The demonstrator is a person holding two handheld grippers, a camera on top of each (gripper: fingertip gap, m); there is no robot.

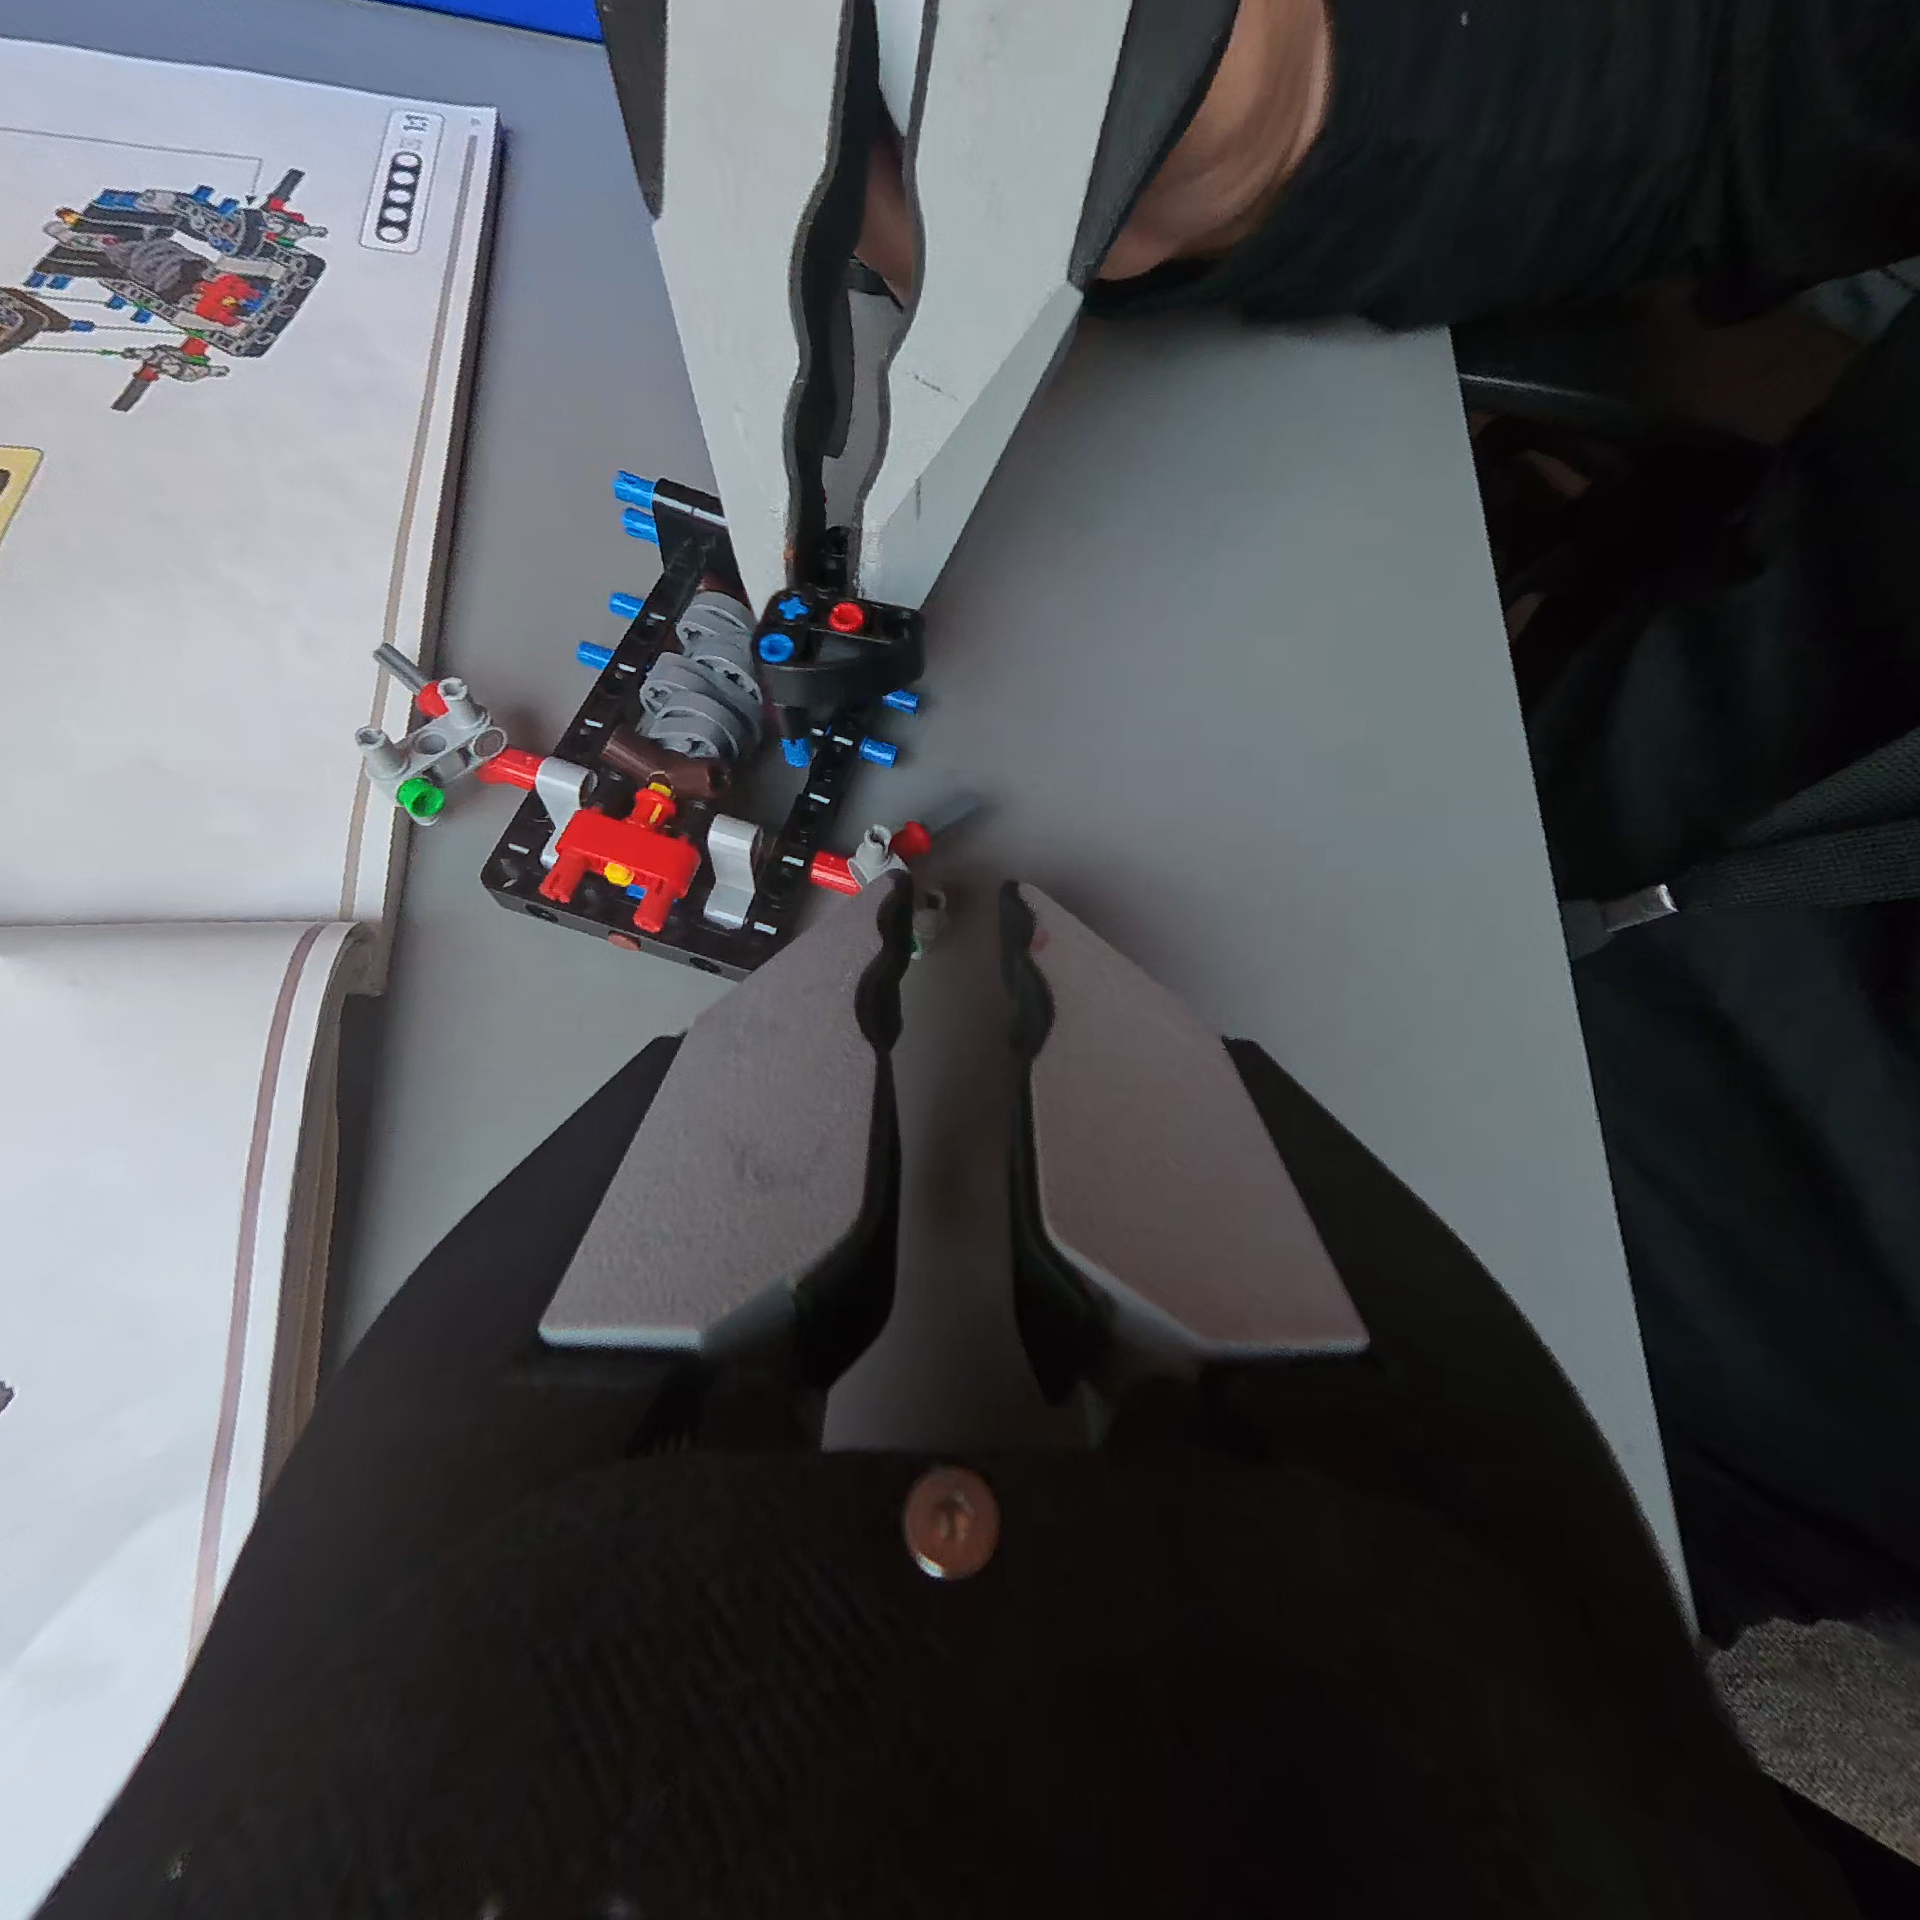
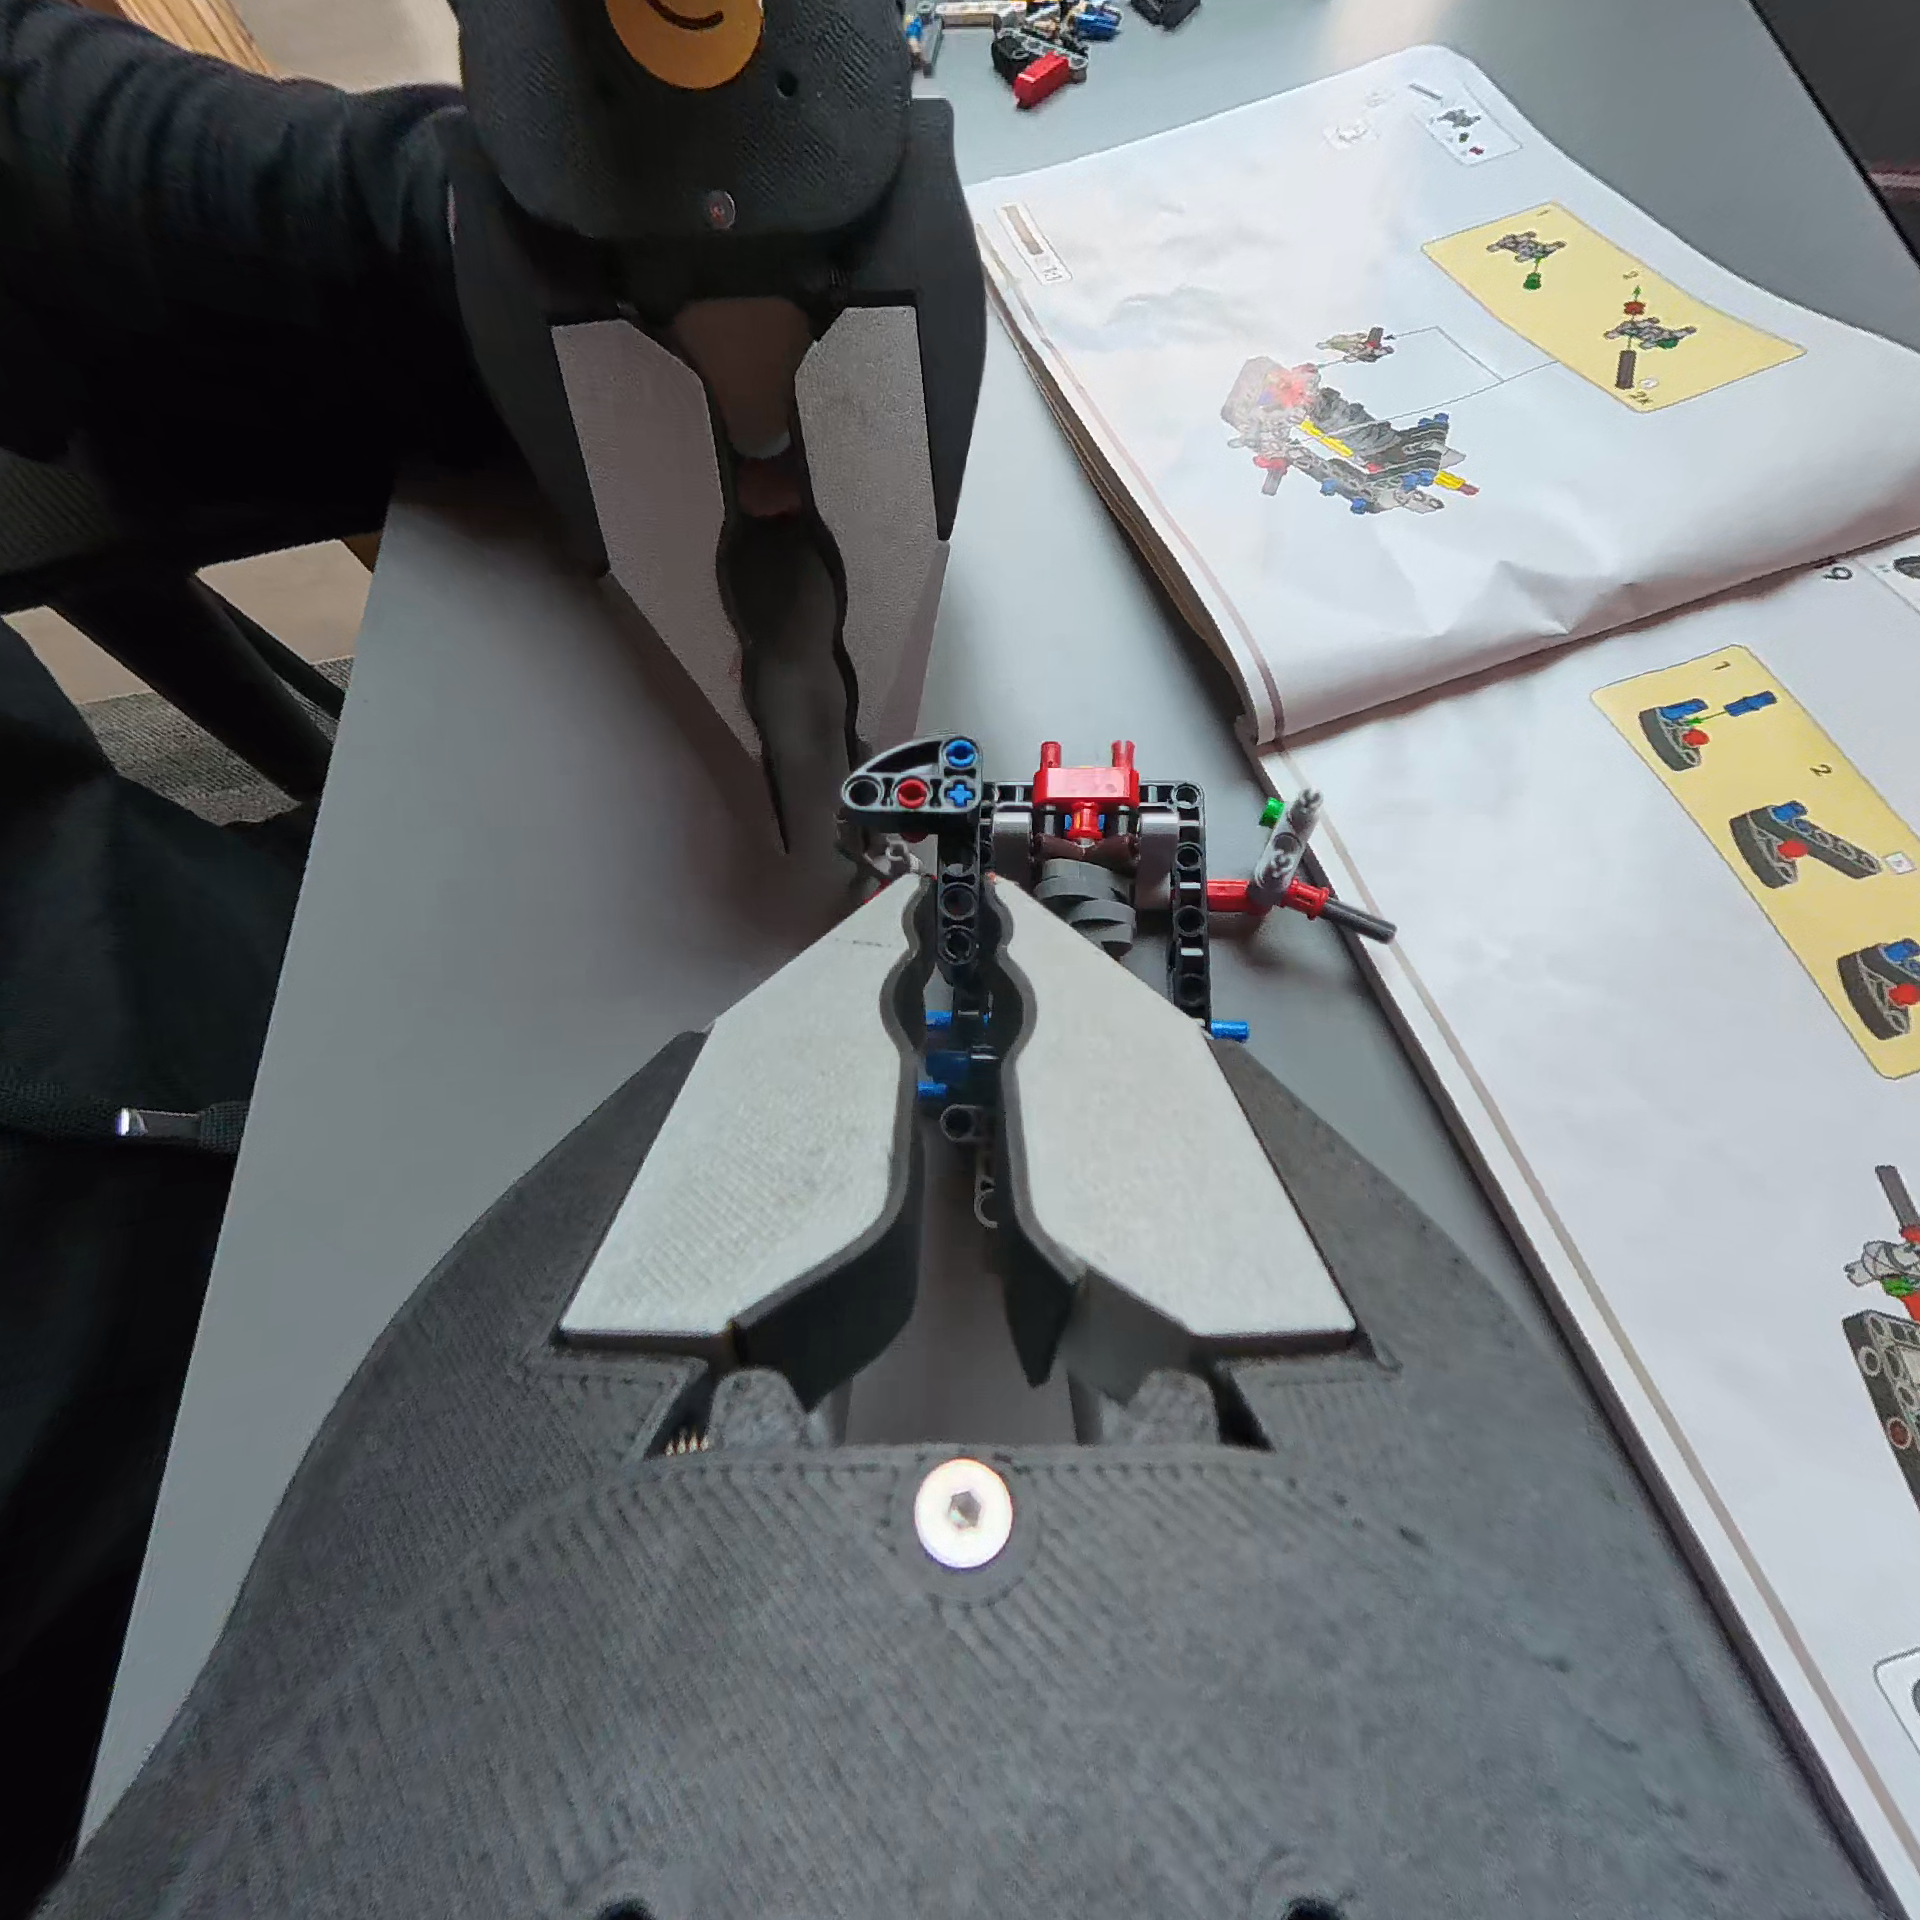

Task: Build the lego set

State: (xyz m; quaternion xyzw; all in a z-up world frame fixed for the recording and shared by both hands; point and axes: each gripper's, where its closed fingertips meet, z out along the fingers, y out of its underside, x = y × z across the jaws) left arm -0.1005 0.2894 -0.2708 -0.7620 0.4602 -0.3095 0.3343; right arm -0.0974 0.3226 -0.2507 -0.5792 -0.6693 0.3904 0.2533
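Fingers of the right gripper (image 2: 961, 925) are pinching the long black side beam of the lego assembly (image 1: 665, 769), the beam running back between the pads. Fingers of the left gripper (image 1: 951, 904) stand spread with a clear gap, tips just beside the small grey-and-red axle connector (image 1: 883, 854) on the assembly's near corner; nothing is held. The assembly sits on the grey worktop (image 1: 1195, 644), close to the edge where the open instruction booklet (image 1: 208, 644) lies. A curved black panel piece (image 2: 914, 784) with blue and red pins stands at the top of the pinched beam. Risks, as judged: the pinch is on one beam only, so any sideways push from the left tips could twist the frame or pop the panel off its pins; the axle connector looks loosely seated and could slide out if nudged; the opposite connector (image 2: 1283, 862) rests at the booklet's margin and could catch on the pages. The left wrist view shows the frame's interior, grey gears (image 1: 701, 675) and red block (image 1: 623, 847), and the open gap. The right wrist view alone shows the beam inside the grip and loose parts (image 2: 1049, 52) at the worktop's far edge.
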